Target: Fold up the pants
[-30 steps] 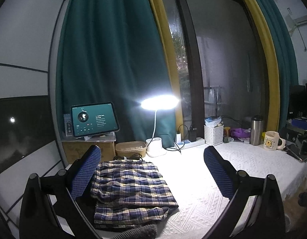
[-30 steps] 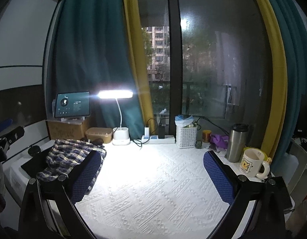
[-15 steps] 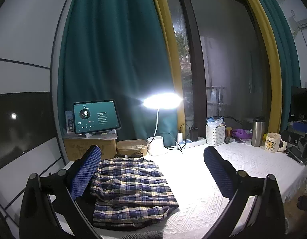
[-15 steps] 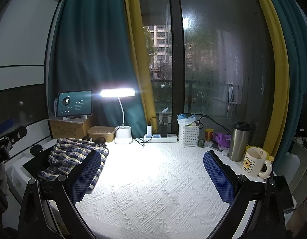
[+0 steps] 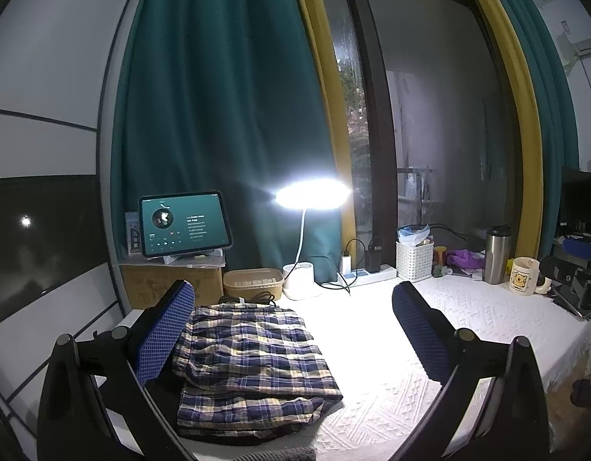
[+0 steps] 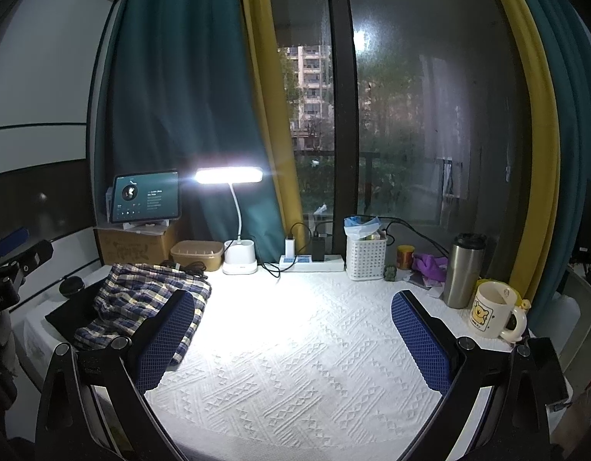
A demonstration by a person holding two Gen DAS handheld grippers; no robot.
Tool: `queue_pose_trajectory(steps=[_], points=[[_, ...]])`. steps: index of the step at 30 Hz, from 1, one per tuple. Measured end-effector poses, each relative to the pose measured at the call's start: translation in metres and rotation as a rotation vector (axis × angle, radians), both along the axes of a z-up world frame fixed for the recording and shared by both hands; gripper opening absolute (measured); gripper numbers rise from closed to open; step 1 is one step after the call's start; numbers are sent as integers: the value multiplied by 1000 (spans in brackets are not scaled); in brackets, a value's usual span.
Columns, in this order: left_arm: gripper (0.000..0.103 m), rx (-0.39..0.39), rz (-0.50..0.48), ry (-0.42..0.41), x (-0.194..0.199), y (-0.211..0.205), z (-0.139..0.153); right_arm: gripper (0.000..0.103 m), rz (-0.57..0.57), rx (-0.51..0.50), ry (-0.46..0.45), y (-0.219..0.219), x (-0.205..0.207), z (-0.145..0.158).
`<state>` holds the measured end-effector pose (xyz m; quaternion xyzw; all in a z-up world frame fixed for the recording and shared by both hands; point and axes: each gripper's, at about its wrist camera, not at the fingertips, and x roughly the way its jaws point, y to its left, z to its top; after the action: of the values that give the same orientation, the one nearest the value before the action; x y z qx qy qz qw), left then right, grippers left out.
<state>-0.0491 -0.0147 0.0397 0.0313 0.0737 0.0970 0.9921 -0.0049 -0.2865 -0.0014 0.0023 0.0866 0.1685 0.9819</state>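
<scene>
The blue and cream plaid pants [image 5: 253, 361] lie folded in a stack at the left end of the white textured tablecloth [image 5: 387, 349]. My left gripper [image 5: 291, 334] hovers open above and in front of them, holding nothing. The right wrist view shows the same pants [image 6: 141, 299] at the left. My right gripper [image 6: 291, 338] stands open over bare cloth, well right of the pants. Part of the left gripper's body [image 6: 11, 269] shows at that view's left edge.
Along the back stand a tablet [image 5: 184, 224] on a cardboard box, a tan container [image 5: 253, 282], a lit desk lamp [image 6: 239, 257], a power strip [image 6: 310, 261], a white basket [image 6: 366, 253], a steel tumbler [image 6: 464, 271] and a mug [image 6: 491, 309].
Both grippers have drifted slightly upward and back; the pants have not moved and both grippers stay open.
</scene>
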Motion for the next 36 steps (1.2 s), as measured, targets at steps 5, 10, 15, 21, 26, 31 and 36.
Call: queue_pose_trajectory(steps=[5, 10, 15, 21, 26, 31, 36], points=[[102, -2, 0, 0, 1, 0, -1, 103, 1, -2, 2, 1, -1, -1], [102, -4, -2, -2, 1, 1, -1, 103, -1, 0, 3, 1, 0, -1], [102, -5, 4, 0, 1, -1, -1, 103, -2, 0, 5, 1, 0, -2], [102, -7, 5, -2, 1, -1, -1, 103, -1, -3, 6, 2, 0, -2], [102, -8, 6, -2, 1, -2, -1, 103, -1, -6, 9, 4, 0, -4], [102, -9, 9, -1, 1, -2, -2, 103, -2, -8, 13, 5, -1, -5], [102, -11, 14, -2, -1, -3, -2, 103, -1, -12, 16, 9, -1, -7]])
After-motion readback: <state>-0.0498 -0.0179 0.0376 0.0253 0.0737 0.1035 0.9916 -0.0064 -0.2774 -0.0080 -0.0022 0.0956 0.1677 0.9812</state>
